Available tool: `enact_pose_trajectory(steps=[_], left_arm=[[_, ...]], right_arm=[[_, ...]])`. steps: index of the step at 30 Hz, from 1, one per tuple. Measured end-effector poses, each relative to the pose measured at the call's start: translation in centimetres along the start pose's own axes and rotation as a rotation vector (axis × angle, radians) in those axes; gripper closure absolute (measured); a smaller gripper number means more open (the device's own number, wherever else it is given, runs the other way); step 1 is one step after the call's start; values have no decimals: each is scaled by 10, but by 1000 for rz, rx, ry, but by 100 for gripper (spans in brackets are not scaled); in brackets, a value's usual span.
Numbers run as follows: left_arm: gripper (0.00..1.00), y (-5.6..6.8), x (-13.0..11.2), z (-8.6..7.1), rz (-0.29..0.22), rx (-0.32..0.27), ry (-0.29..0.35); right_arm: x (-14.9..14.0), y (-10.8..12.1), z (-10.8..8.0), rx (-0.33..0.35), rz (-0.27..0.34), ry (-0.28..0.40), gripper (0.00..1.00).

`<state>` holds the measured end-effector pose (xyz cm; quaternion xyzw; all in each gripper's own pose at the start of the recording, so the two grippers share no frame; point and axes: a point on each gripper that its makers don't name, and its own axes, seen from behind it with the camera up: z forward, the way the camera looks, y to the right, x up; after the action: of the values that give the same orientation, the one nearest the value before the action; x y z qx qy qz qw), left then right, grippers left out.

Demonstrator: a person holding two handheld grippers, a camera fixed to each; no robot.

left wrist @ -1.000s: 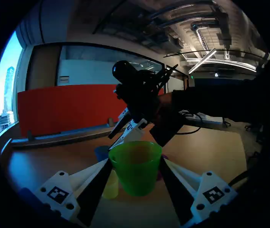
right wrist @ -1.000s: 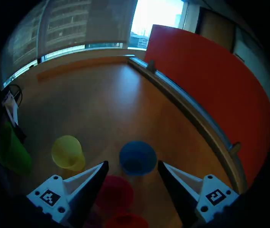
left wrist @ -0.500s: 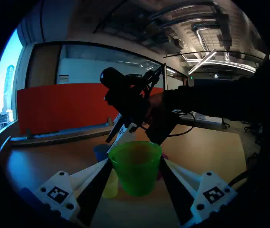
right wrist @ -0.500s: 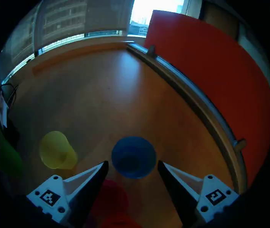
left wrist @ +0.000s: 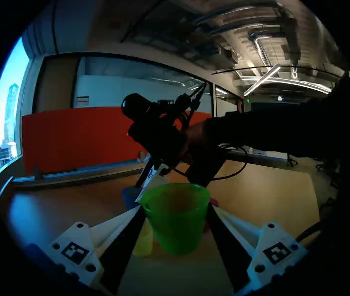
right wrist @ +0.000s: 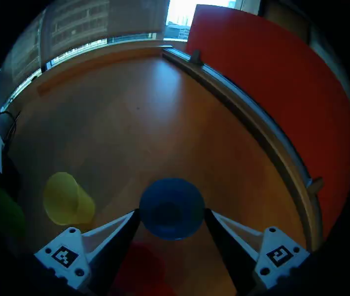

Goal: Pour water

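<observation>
Wooden table [right wrist: 125,123] runs far to a red wall panel [right wrist: 283,89]. Right gripper [right wrist: 171,213]: fingers spread, looking down on the blue cup [right wrist: 171,217], which sits between the tips; contact unclear. Left gripper [left wrist: 175,208]: fingers pinch the upright green cup [left wrist: 176,227] on both sides. Yellow cup [right wrist: 66,199] stands left of the blue, apart. Red cup [right wrist: 138,264] is near, dim, partly cut off by a finger. Markings: square black-and-white coded tags [right wrist: 65,256] on the finger bases.

Green cup [left wrist: 176,217] upright (translucent), blue cup [right wrist: 171,208] upright, mouth open
</observation>
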<state>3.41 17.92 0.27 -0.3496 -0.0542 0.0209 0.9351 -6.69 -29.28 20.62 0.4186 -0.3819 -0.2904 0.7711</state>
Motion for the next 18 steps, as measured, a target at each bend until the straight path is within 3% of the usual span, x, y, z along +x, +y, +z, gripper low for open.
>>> enact_pose_trajectory(steps=[18], left_arm=[[14, -1, 0, -1, -5, 2, 4]], right_arm=[[1, -1, 8, -1, 13, -26, 5]])
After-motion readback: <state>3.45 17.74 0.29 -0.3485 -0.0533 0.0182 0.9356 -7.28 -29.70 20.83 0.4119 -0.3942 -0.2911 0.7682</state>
